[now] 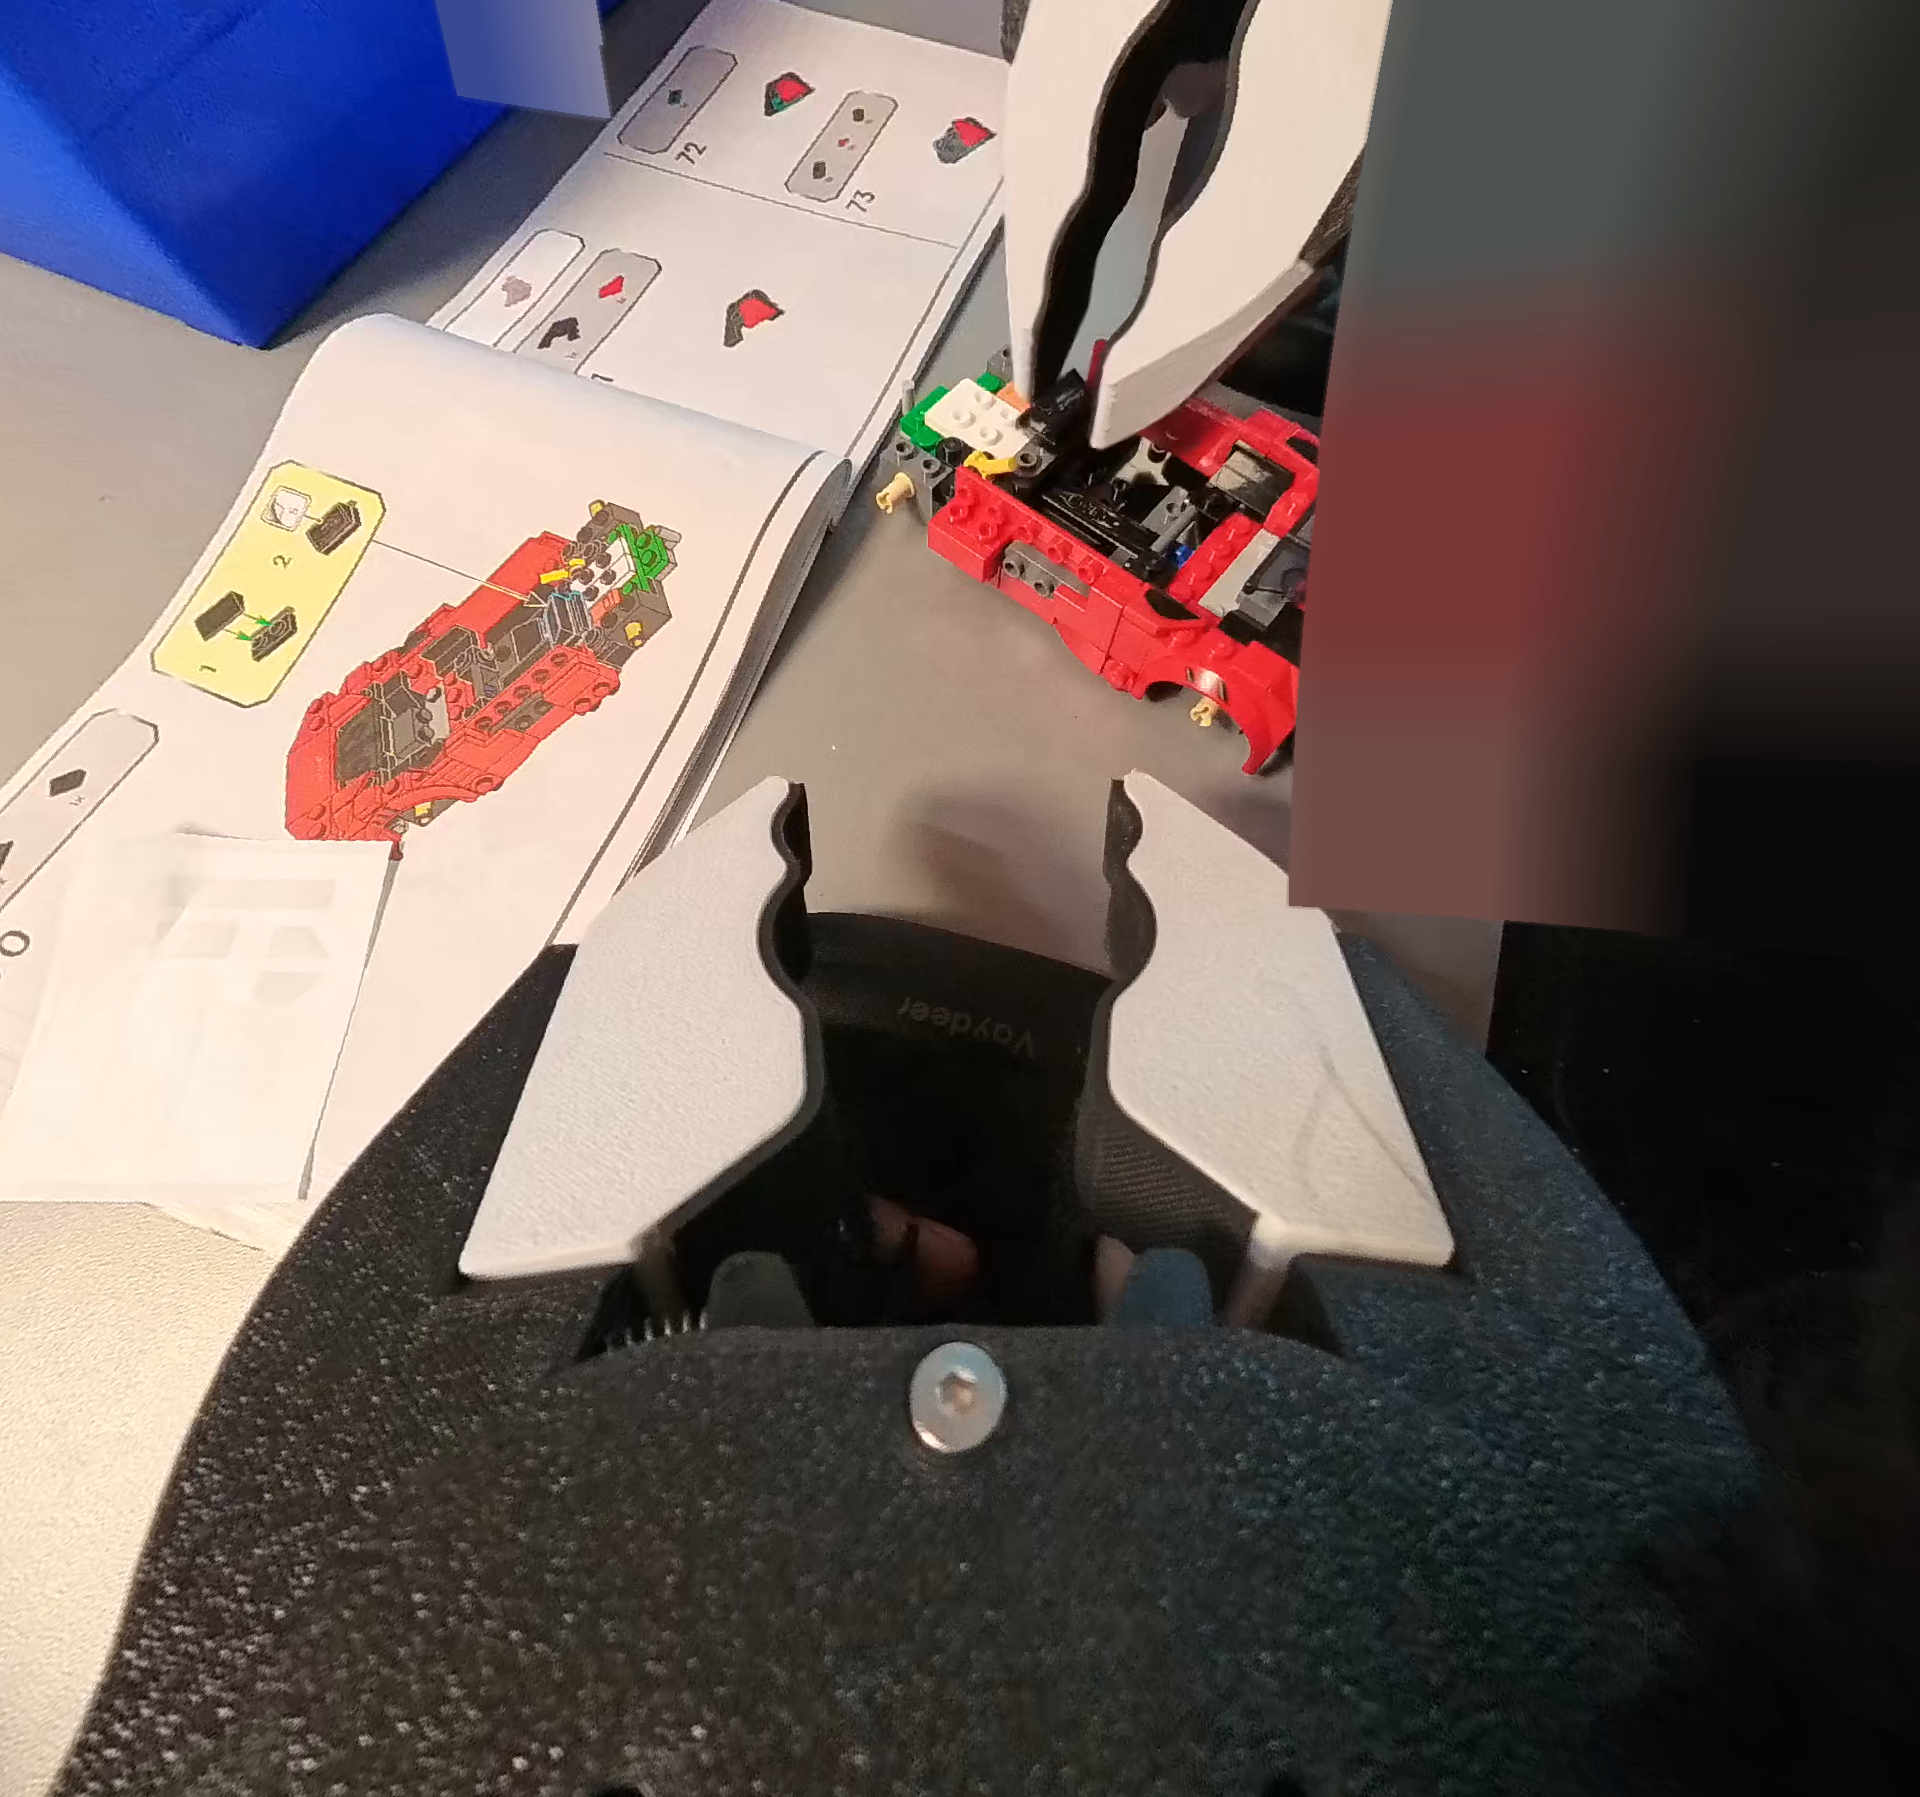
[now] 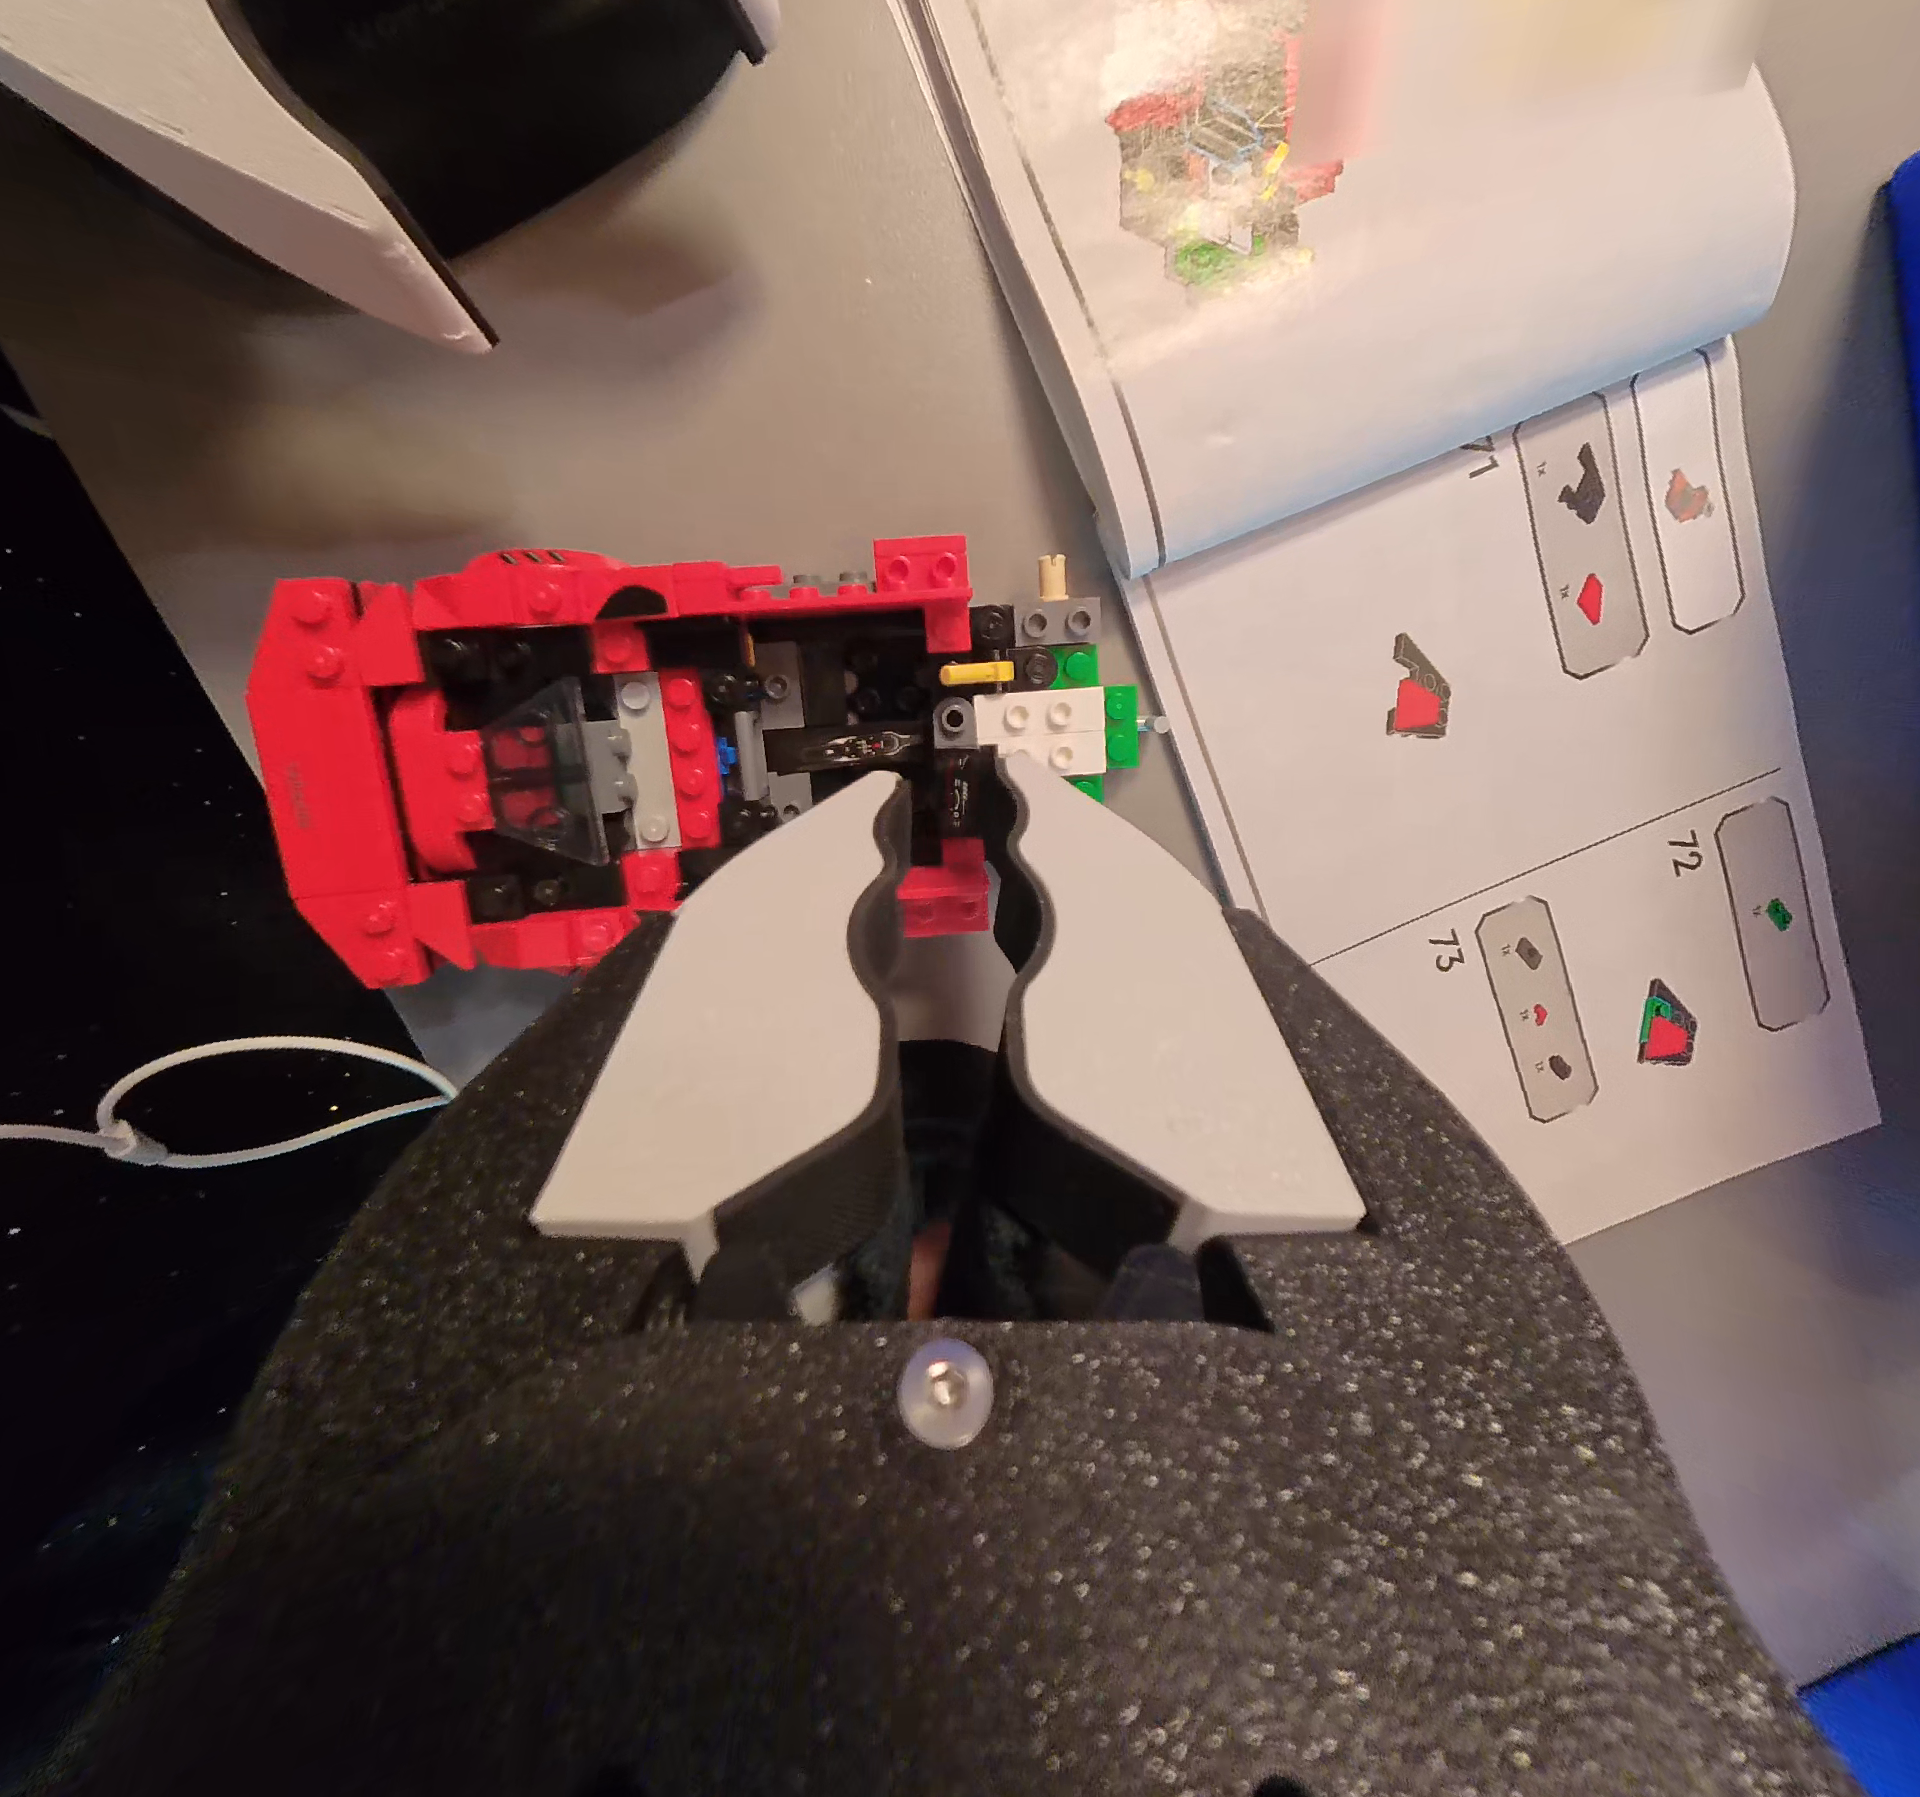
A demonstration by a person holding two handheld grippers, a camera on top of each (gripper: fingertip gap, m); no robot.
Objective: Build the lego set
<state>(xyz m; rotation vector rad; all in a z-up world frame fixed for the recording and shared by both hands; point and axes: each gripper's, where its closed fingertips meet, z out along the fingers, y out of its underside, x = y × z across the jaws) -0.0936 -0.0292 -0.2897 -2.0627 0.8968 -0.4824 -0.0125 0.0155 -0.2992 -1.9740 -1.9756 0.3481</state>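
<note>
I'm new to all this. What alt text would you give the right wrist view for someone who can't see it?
Seen from above, the right gripper pinches a small black piece against a half-built red lego car on a grey table. An open instruction booklet lies to the right, and the left gripper hangs at the upper left.

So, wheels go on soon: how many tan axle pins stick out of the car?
2: one tan pin at the car's green-and-white end, another by its red wheel arch, both on the same side. The opposite side is hidden, so more may exist.
</note>
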